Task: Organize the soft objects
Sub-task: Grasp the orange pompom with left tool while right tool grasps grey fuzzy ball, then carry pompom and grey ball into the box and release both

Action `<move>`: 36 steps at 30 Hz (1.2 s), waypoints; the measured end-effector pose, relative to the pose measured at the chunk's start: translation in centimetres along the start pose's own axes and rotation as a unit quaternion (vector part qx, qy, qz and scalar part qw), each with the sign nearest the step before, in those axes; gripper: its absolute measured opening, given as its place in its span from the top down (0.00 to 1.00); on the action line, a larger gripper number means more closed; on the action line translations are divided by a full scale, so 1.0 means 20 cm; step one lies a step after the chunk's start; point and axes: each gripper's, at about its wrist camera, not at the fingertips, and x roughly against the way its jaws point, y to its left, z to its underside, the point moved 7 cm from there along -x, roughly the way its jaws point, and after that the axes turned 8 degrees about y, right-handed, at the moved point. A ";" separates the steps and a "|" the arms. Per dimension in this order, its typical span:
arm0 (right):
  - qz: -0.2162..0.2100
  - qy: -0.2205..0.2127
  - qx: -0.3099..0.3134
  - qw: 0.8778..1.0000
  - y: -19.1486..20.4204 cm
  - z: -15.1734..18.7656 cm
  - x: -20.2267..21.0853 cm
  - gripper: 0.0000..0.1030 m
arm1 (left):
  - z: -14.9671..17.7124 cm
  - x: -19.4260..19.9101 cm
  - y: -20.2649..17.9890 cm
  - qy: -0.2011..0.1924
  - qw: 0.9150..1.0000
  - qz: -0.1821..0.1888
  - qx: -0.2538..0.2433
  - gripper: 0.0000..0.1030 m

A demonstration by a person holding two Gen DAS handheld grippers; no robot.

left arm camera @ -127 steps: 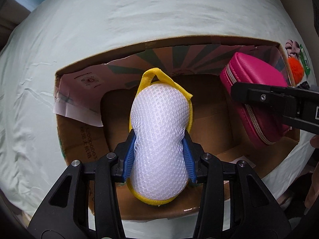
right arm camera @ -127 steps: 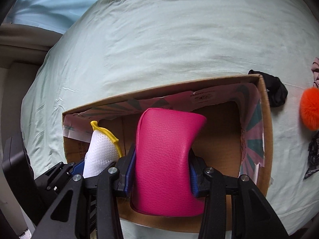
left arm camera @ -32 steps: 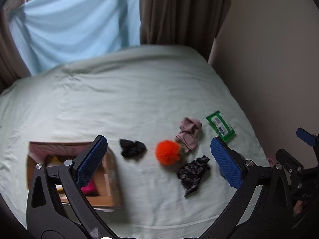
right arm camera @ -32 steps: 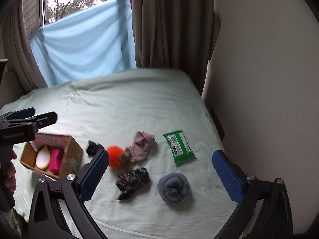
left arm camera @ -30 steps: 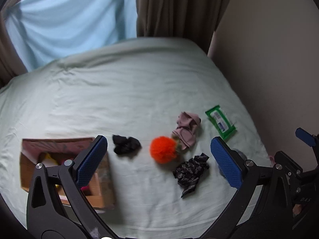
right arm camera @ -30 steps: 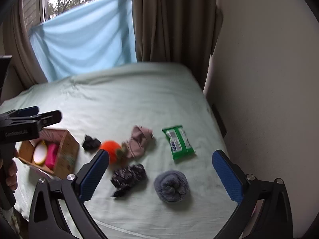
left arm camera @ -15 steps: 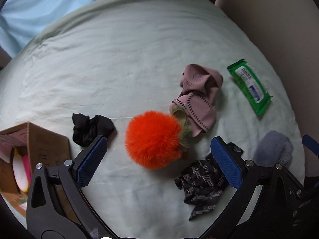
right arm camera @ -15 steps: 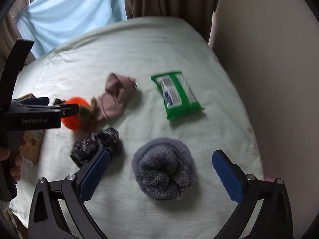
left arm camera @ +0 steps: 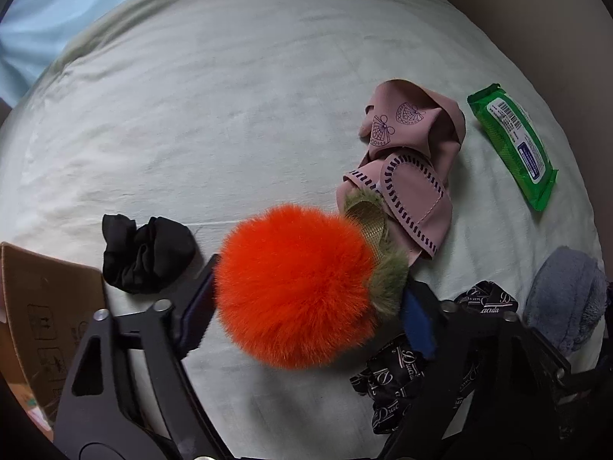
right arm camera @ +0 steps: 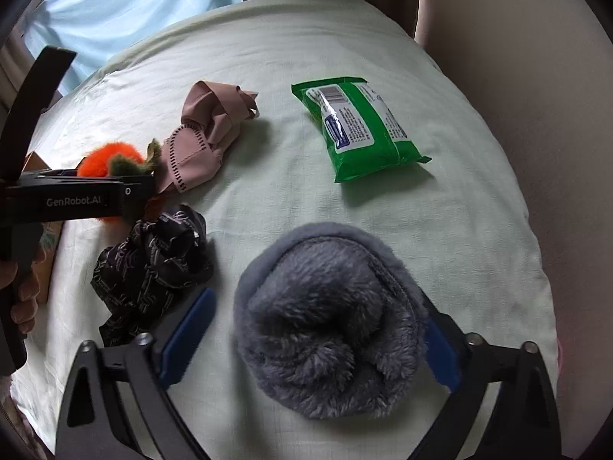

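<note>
My left gripper (left arm camera: 306, 314) reaches down over a fluffy orange pompom (left arm camera: 295, 287) with an olive-green fur trim, lying on the pale green bed sheet (left arm camera: 230, 115). Its jaws are closing, and the blue pads stand at the edges of the fur on either side. My right gripper (right arm camera: 314, 341) straddles a grey fluffy rolled piece (right arm camera: 325, 314). Its jaws are closing too. A gap shows at the left pad (right arm camera: 187, 329), while the right pad lies against the fleece.
A pink stitched cloth (left arm camera: 410, 168) touches the pompom's far side. A black patterned cloth (right arm camera: 153, 260) lies between the two grippers. A green wipes pack (right arm camera: 360, 126) is at the far right, and a black sock (left arm camera: 141, 253) lies beside the cardboard box (left arm camera: 46, 306) at the left. A wall borders the bed's right edge.
Both grippers have dropped from high above the bed to the sheet. The left now brackets the orange pompom and the right the grey roll. Both jaws have narrowed.
</note>
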 end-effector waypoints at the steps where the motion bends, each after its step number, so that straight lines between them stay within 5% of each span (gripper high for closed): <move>1: 0.001 0.003 -0.003 1.000 -0.01 -0.01 -0.01 0.11 | 0.00 -0.01 0.00 0.003 1.000 0.001 -0.001 0.38; 5: 0.006 0.013 -0.016 1.000 -0.05 -0.02 -0.05 0.28 | -0.02 -0.05 0.00 0.018 1.000 0.016 -0.008 0.55; 14: 0.000 0.008 -0.028 1.000 -0.06 -0.01 -0.02 0.47 | -0.02 -0.04 0.04 0.016 0.999 0.028 -0.008 0.62; 26: -0.003 -0.031 -0.040 0.999 -0.05 -0.07 0.22 0.49 | 0.00 0.22 0.05 -0.023 0.999 0.030 0.002 0.62; 36: 0.002 -0.106 -0.031 0.994 0.07 -0.18 0.78 0.49 | 0.01 0.80 0.05 -0.100 0.994 0.040 0.002 0.62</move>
